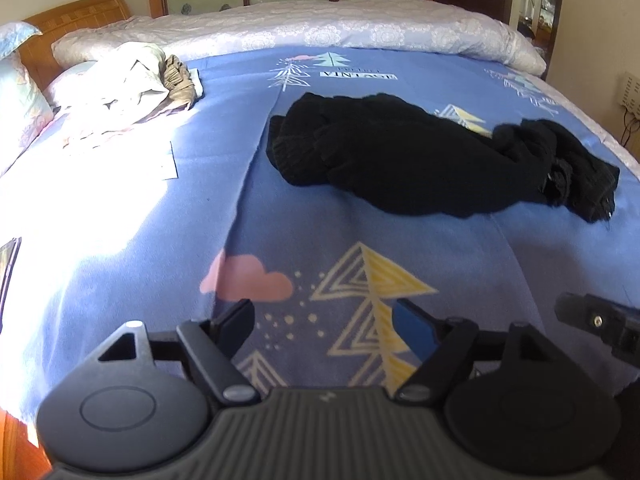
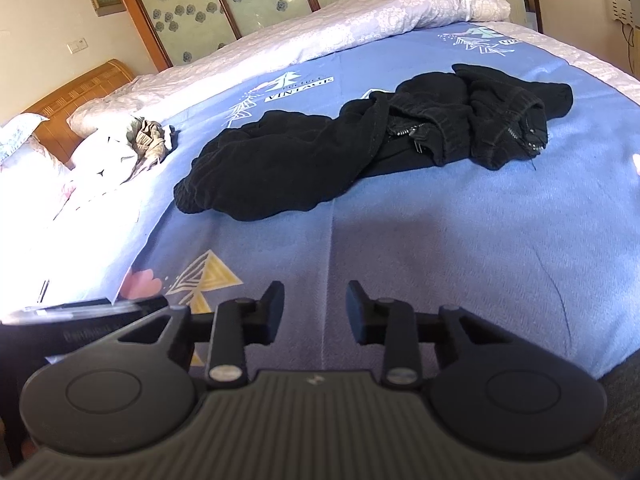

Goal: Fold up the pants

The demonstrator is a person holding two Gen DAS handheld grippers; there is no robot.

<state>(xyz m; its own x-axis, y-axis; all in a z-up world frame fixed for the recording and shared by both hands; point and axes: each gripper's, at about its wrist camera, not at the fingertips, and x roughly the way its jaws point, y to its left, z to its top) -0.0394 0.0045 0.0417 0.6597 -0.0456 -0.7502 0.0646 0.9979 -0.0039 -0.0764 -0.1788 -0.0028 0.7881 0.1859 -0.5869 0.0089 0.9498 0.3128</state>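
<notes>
Black pants [image 1: 420,156] lie crumpled in a heap on the blue patterned blanket [image 1: 328,248], well ahead of both grippers. In the right wrist view the pants [image 2: 360,140] show the waistband and zipper end at the right and the legs bunched to the left. My left gripper [image 1: 324,316] is open and empty above the blanket near its front edge. My right gripper [image 2: 314,304] is open and empty, also short of the pants. The right gripper's side shows at the right edge of the left wrist view [image 1: 600,324].
A pile of light clothes [image 1: 132,88] lies at the far left near the wooden headboard [image 1: 76,16]. A rolled pale quilt [image 1: 320,28] runs along the far side of the bed. Pillows [image 1: 16,92] sit at the left. Strong sunlight washes out the blanket's left part.
</notes>
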